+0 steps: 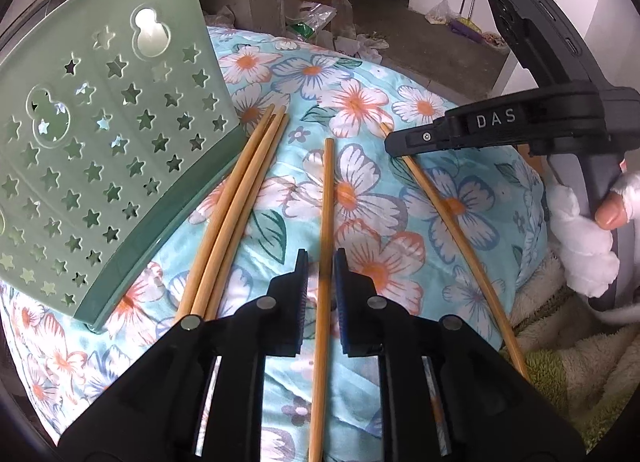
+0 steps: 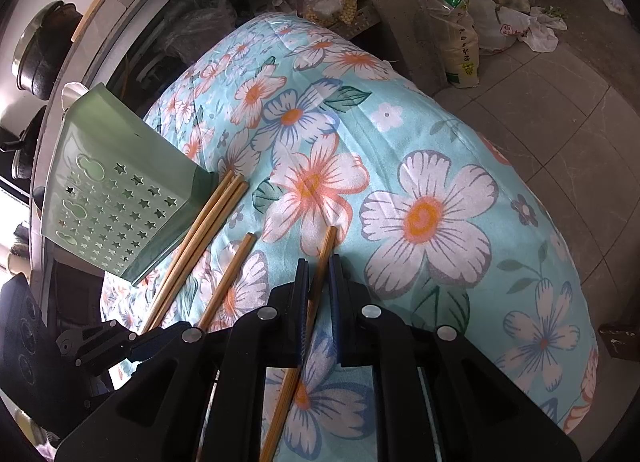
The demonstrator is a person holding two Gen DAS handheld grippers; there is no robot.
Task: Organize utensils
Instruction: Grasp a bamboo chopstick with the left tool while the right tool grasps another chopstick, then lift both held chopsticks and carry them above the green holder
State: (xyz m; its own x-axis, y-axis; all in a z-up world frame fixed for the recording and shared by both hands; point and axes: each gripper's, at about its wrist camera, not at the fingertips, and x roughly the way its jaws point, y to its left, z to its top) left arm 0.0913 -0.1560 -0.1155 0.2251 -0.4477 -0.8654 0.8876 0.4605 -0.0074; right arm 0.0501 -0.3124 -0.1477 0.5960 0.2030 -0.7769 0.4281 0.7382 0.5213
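Left hand-held gripper, nearest the lens: jaws slightly apart, straddling a single chopstick that lies flat on the floral quilt; narrow gaps show on both sides of the stick, so the pads are not pressing it. Right hand-held gripper: jaws drawn close around a second chopstick, which runs between the pads and out ahead of them; it looks clamped, though its far end seems to rest on the quilt, so not lifted clear. In the left view the same gripper comes in from the right, its tip down on that angled stick. Outward: a bundle of three chopsticks lies side by side, tops against the base of the green holder, a star-punched plastic caddy tipped over on the quilt at left, mouth turned away from both cameras. No bench; the work surface is soft bedding. Step in hand, by my reading: gathering loose sticks, none yet in the holder. Next move calls for a firm pinch on the centre stick, a lift, then steering it toward the caddy's mouth; the soft quilt may let sticks roll.
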